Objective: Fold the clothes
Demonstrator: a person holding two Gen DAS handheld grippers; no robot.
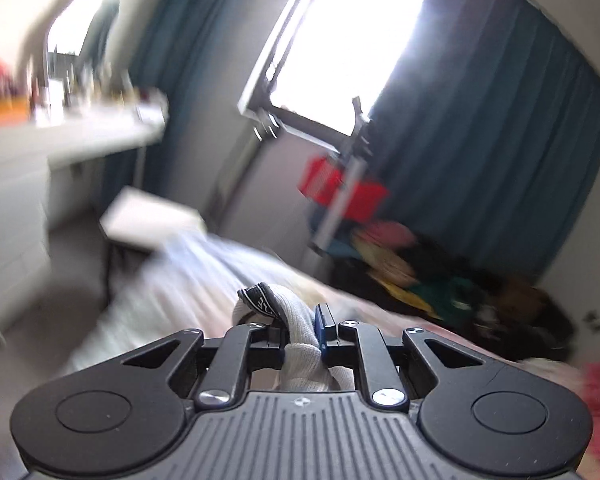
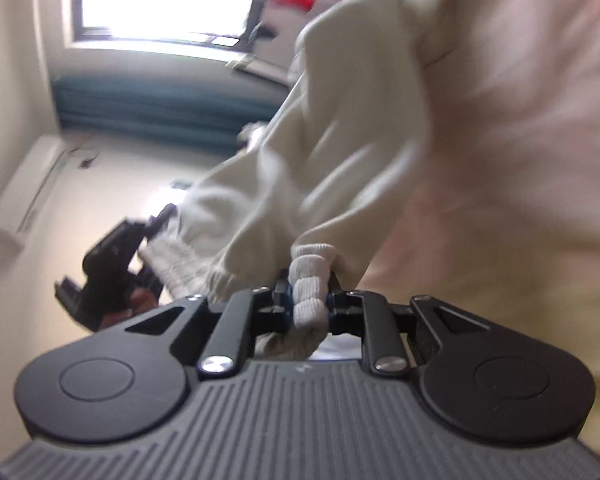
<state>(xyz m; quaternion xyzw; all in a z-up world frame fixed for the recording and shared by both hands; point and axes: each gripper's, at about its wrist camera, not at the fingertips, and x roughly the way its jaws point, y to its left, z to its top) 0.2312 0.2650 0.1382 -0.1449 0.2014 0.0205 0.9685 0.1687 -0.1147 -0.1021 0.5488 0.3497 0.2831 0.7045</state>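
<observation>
A cream-white garment (image 2: 320, 152) with ribbed edges hangs stretched between my two grippers. In the left wrist view my left gripper (image 1: 300, 330) is shut on a bunched ribbed edge (image 1: 300, 312) that carries a black label (image 1: 260, 300). My right gripper (image 2: 309, 300) is shut on another ribbed hem (image 2: 312, 272) of the same garment. At the left of the right wrist view, the left gripper (image 2: 156, 224) shows blurred, holding the gathered waistband. Both views are smeared by motion.
A bed with a pale sheet (image 1: 172, 280) lies below. Beyond it are a pile of coloured clothes (image 1: 420, 276), a rack with red cloth (image 1: 340, 188), teal curtains (image 1: 480, 120), a bright window (image 1: 352, 40) and a cluttered white desk (image 1: 100, 136).
</observation>
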